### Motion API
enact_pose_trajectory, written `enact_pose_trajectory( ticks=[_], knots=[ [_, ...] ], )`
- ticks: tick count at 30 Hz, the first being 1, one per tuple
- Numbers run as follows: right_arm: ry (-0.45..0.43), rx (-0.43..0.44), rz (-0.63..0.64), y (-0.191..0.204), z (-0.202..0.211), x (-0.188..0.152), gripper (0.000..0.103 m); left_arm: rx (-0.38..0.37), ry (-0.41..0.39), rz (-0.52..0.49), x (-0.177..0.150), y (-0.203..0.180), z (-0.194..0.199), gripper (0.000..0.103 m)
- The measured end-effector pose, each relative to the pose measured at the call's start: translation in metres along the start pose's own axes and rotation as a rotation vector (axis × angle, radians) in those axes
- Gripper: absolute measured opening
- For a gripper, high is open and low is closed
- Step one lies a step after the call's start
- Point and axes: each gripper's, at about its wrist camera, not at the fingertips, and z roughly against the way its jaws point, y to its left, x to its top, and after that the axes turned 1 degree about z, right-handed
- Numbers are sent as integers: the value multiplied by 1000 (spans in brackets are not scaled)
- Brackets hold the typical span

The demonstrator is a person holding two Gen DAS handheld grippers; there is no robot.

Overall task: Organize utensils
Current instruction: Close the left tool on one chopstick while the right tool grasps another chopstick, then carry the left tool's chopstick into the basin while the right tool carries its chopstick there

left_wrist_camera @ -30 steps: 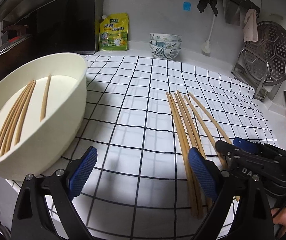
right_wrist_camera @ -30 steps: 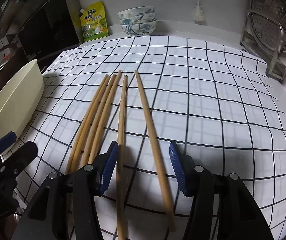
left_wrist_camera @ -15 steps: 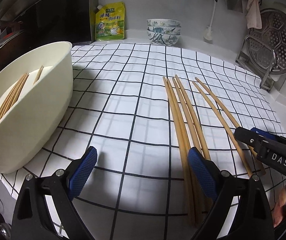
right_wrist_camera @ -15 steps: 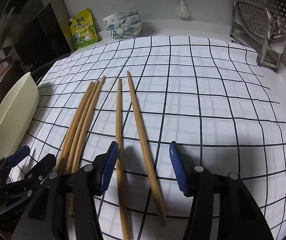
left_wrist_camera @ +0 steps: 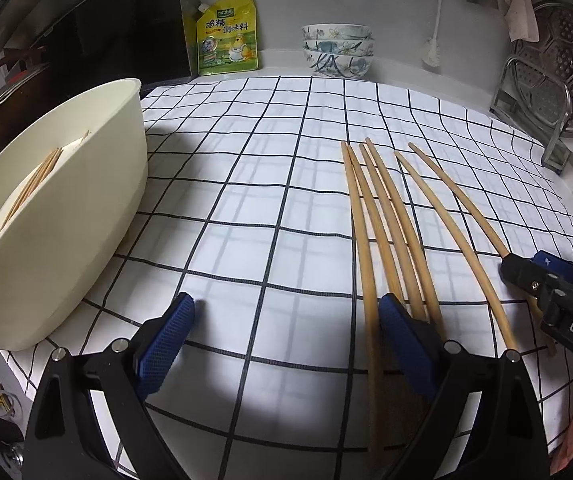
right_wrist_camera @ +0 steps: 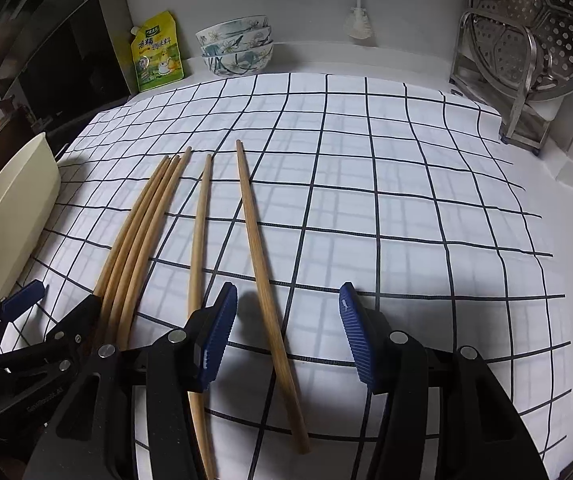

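Several wooden chopsticks (left_wrist_camera: 382,220) lie side by side on the checked cloth (left_wrist_camera: 270,184); they also show in the right wrist view (right_wrist_camera: 142,236). More chopsticks (left_wrist_camera: 34,182) lie inside the cream oval tub (left_wrist_camera: 70,216) at the left. My left gripper (left_wrist_camera: 286,338) is open and empty, low over the cloth, its right finger beside the chopstick bundle. My right gripper (right_wrist_camera: 284,328) is open and empty, its fingers on either side of the rightmost chopstick (right_wrist_camera: 262,276), with a separate chopstick (right_wrist_camera: 200,240) by the left finger.
A yellow seasoning pouch (left_wrist_camera: 226,36) and stacked patterned bowls (left_wrist_camera: 338,50) stand at the back wall. A metal rack with steamer plates (left_wrist_camera: 554,80) stands at the back right. A dark cooktop area (left_wrist_camera: 86,28) lies behind the tub (right_wrist_camera: 10,216).
Both grippers have dropped lower and moved forward over the cloth. The right gripper now straddles the rightmost chopstick. Both stay open.
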Motion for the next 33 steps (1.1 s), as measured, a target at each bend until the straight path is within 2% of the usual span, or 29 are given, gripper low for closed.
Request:
enact_pose_trajectory(
  ticks=[4,6,7,8,10,11,13,14,16,23,29,33],
  knots=[
    [-7,-24,22,4,-1,-1,51,0,20,9,7,-1,-4,91],
    [-9,-29,25,4,-2,-1,50,-16,26,10,11,-3,-6,85],
    [-12,-37,31,5,-2,-1,49,-19,27,9,12,-4,-7,78],
    [-15,-51,43,8,-3,-2,44,-14,20,1,13,-6,-7,74],
    [-23,-53,63,11,-3,-2,34,-15,8,-19,14,-11,-6,59],
    [-25,-49,75,14,-3,-3,27,-22,6,-24,15,-12,-6,55],
    [-31,-46,104,21,-3,-3,16,-46,5,-31,17,-16,-6,35],
    [-33,-47,123,25,-3,-4,8,-52,5,-36,18,-18,-7,29],
    [-37,-57,146,29,-2,-5,7,-76,12,-41,19,-20,-7,8],
    [-53,32,33,9,6,-1,7,-121,2,-27,14,-13,5,7],
    [-110,100,-18,9,25,4,7,-126,-85,-30,23,-1,42,7],
    [-153,103,10,26,41,8,7,-131,-137,-34,28,12,64,7]
  ],
)
